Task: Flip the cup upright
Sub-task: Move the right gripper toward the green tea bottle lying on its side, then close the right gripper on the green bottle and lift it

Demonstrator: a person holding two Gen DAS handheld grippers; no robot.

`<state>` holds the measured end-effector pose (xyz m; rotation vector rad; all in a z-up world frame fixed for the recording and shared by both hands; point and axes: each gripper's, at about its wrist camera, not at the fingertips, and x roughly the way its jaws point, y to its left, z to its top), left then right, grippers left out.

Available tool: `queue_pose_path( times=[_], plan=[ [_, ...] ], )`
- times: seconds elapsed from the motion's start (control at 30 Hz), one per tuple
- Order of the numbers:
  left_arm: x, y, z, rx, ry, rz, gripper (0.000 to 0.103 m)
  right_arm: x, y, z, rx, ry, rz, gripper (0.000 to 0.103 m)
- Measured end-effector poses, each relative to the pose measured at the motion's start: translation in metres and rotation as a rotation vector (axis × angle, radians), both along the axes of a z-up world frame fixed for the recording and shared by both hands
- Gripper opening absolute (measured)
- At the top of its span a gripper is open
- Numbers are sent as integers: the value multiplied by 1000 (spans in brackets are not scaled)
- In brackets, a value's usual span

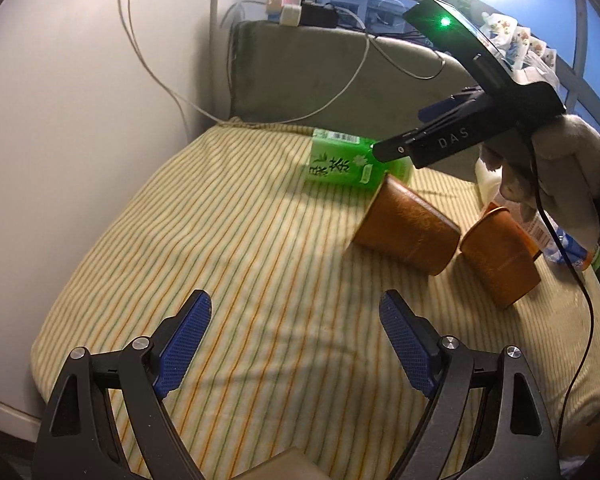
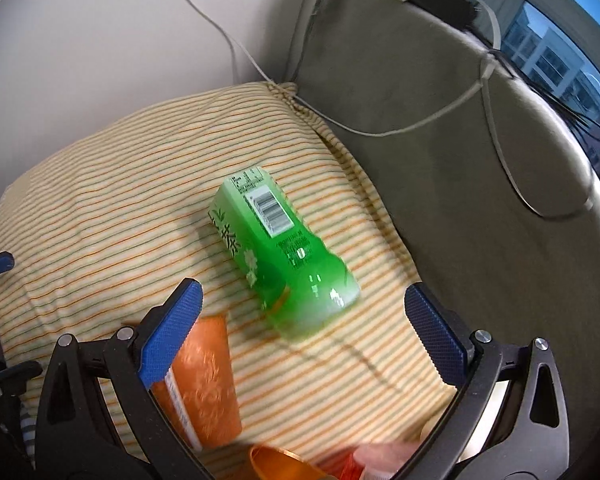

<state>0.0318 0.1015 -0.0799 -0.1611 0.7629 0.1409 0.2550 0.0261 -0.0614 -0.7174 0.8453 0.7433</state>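
Two orange cups lie on a striped cushion. One cup (image 1: 406, 226) lies on its side with its base toward a green bottle; it also shows in the right wrist view (image 2: 204, 380), beside the left finger. The other cup (image 1: 500, 258) lies to its right; its rim (image 2: 284, 460) shows at the bottom edge. My left gripper (image 1: 296, 332) is open and empty, short of the cups. My right gripper (image 2: 300, 320) is open and empty above the cups; it also shows in the left wrist view (image 1: 384, 150), held by a gloved hand.
A green tea bottle (image 2: 276, 248) lies on the striped cushion (image 1: 220, 260), touching the nearer cup. A grey-green backrest (image 2: 440, 140) with white cables stands behind. A white wall is at the left. Packages (image 1: 568, 248) lie at the cushion's right edge.
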Motion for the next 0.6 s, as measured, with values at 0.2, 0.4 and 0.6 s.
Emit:
queue_pose_path(
  times=[0.2,0.4,0.6],
  plan=[
    [5,7,-2,-11,10,14,86,18,25,-15,-50,24,43,103],
    [5,12,-2,-11,8,32,86,22,48,-33,-129,29,109,101],
    [4,17,-3,-19,11,45,86,22,64,-53,-213,34,133,87]
  ],
)
